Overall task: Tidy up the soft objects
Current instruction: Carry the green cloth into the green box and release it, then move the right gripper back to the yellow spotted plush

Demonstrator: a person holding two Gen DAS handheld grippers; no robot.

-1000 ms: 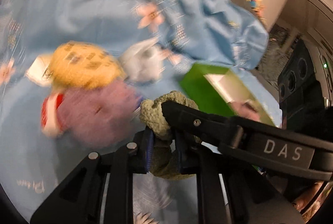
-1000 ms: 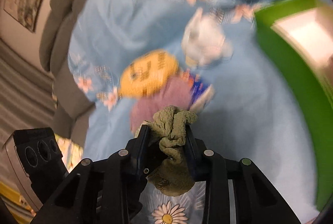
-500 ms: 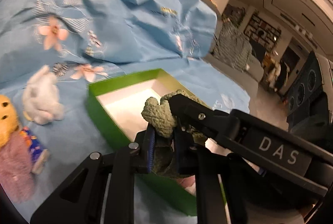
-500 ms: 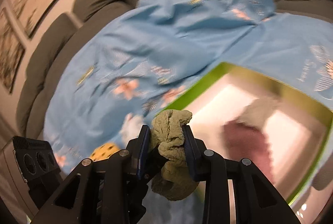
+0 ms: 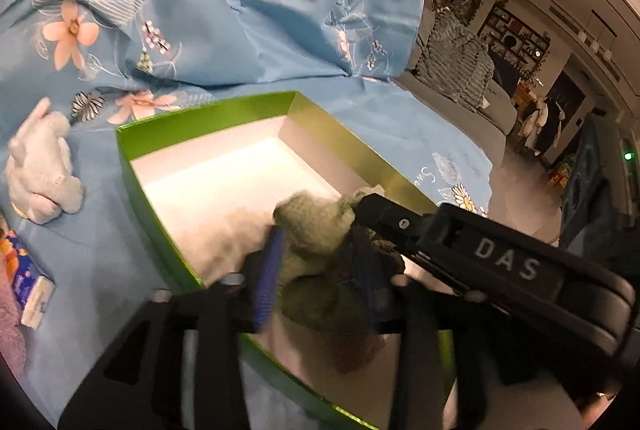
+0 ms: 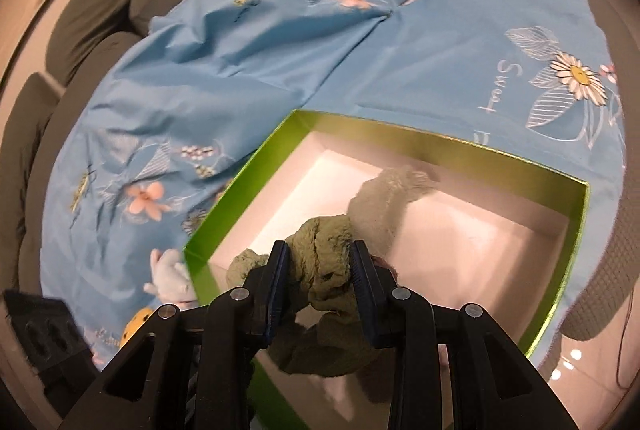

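Note:
A green knitted soft toy (image 5: 316,230) hangs over the white inside of the green box (image 5: 136,158). My left gripper (image 5: 316,270) has the toy between its blue pads; its jaws are opening and blurred, and the pads stand off the toy's sides. In the right wrist view my right gripper (image 6: 320,270) is shut on the same green toy (image 6: 324,254), above the near-left corner of the box (image 6: 440,142). The right gripper's black body (image 5: 500,262) crosses the left wrist view from the right. A grey-green plush piece (image 6: 392,190) lies inside the box.
A white plush rabbit (image 5: 40,166) lies left of the box on the blue floral sheet (image 5: 240,10). A blue packet (image 5: 28,282) and pink plush (image 5: 8,310) sit at the left edge. A yellow toy (image 6: 134,322) shows low left. The grey sofa (image 6: 100,10) rings the sheet.
Both grippers carried the green toy from beside the yellow and pink plush across to above the green box. The left jaws, tight on it before, now stand wider.

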